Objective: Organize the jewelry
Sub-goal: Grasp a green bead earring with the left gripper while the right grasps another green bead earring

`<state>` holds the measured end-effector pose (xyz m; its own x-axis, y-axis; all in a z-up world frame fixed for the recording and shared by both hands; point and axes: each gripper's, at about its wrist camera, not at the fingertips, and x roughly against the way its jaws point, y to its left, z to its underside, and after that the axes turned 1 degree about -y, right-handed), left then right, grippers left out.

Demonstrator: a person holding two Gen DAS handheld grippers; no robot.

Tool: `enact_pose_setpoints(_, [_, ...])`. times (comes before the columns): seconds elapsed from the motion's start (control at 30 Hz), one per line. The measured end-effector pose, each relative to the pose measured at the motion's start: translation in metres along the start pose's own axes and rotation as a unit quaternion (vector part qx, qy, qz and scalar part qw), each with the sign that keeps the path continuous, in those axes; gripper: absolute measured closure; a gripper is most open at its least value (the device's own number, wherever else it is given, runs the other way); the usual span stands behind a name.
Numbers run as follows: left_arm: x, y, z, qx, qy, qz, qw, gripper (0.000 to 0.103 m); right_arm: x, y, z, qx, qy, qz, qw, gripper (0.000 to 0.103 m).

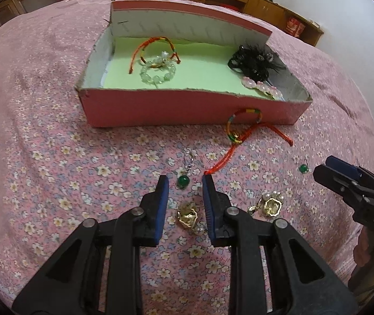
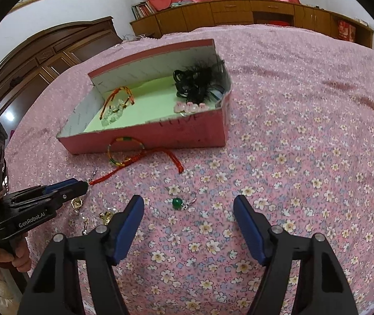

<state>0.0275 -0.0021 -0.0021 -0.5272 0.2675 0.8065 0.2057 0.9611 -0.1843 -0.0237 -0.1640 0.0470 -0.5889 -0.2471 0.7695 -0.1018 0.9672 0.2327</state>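
Note:
A pink box (image 1: 160, 110) (image 2: 187, 136) with a green floor sits on the floral bedspread. It holds a clear bead bracelet (image 1: 158, 72), a red cord bracelet (image 1: 155, 44), a black feather hair piece (image 1: 255, 61) and pink beads (image 1: 260, 86). Outside, in front of the box, lie a multicolour cord bracelet (image 1: 244, 126) (image 2: 126, 149), two green bead earrings (image 1: 183, 179) (image 2: 177, 203) and two gold earrings (image 1: 188, 218) (image 1: 272, 204). My left gripper (image 1: 185, 181) is open over a green earring and a gold earring. My right gripper (image 2: 188, 202) is open wide, the other green earring between its fingertips.
The bedspread (image 2: 305, 131) stretches to the right of the box. A wooden cabinet (image 2: 239, 13) runs along the far wall under pink curtains. A dark wooden headboard (image 2: 29, 60) stands at the left.

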Motion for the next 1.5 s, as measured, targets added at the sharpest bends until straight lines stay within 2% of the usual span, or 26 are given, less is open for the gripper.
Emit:
enact_pose_setpoints(0.23, [-0.007, -0.001, 0.003, -0.012, -0.005, -0.006, 0.9999, 0.102, -0.007, 0.0, 0.004, -0.001, 0.01, -0.003, 1.0, 0.034])
enact_pose_setpoints(0.7, [0.007, 0.007, -0.004, -0.002, -0.03, 0.0, 0.9996, 0.102, -0.017, 0.006, 0.004, 0.001, 0.019, -0.001, 1.0, 0.041])
enact_pose_setpoints(1.17, [0.015, 0.012, -0.004, 0.011, -0.039, 0.009, 0.9992, 0.102, -0.029, 0.015, 0.005, 0.017, 0.022, -0.011, 1.0, 0.08])
enact_pose_setpoints(1.33, [0.019, 0.013, -0.005, 0.013, -0.043, 0.009, 0.999, 0.102, -0.03, 0.014, 0.006, 0.015, 0.02, -0.012, 1.0, 0.087])
enact_pose_setpoints(1.5, [0.028, 0.012, -0.007, 0.015, -0.054, 0.008, 0.9984, 0.102, -0.025, 0.011, 0.007, 0.008, 0.014, -0.015, 1.0, 0.087])
